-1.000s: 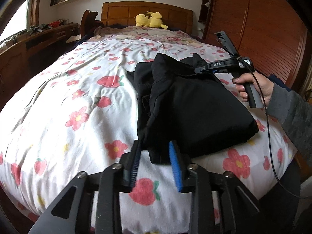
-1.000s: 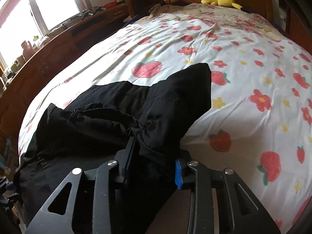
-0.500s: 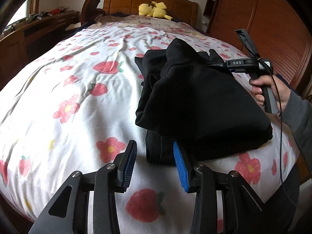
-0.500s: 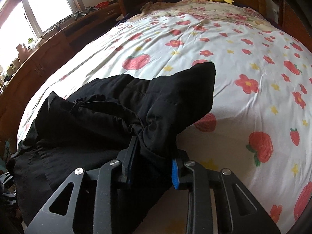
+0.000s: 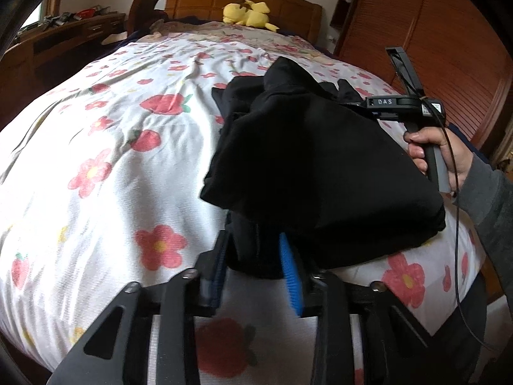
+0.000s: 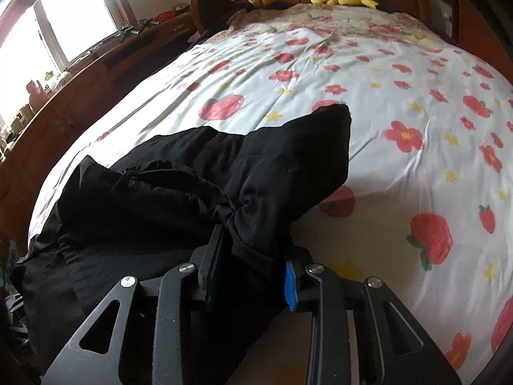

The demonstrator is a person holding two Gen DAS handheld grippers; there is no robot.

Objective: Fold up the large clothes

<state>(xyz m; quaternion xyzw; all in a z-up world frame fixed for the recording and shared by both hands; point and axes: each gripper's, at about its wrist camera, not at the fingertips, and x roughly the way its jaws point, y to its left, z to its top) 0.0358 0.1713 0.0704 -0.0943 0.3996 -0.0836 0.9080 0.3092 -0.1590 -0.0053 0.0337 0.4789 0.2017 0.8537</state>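
Observation:
A large black garment [image 5: 320,166] lies partly folded on the near right part of the bed. My left gripper [image 5: 253,256] is open, its jaws either side of the garment's near edge, with black cloth between the blue pads. My right gripper [image 6: 253,256] is shut on a bunched fold of the same garment [image 6: 179,192] and holds it just above the bed. The right gripper also shows in the left wrist view [image 5: 394,102], held by a hand at the garment's far right side.
The bed has a white cover with red flowers and strawberries [image 5: 128,147]. A yellow plush toy [image 5: 247,14] lies by the wooden headboard. A wooden dresser [image 6: 80,89] runs along the left side, and a wooden wardrobe [image 5: 449,48] stands to the right.
My left gripper has moved forward to the garment's near edge, so cloth now sits between its open jaws. My right gripper keeps its hold and has shifted slightly.

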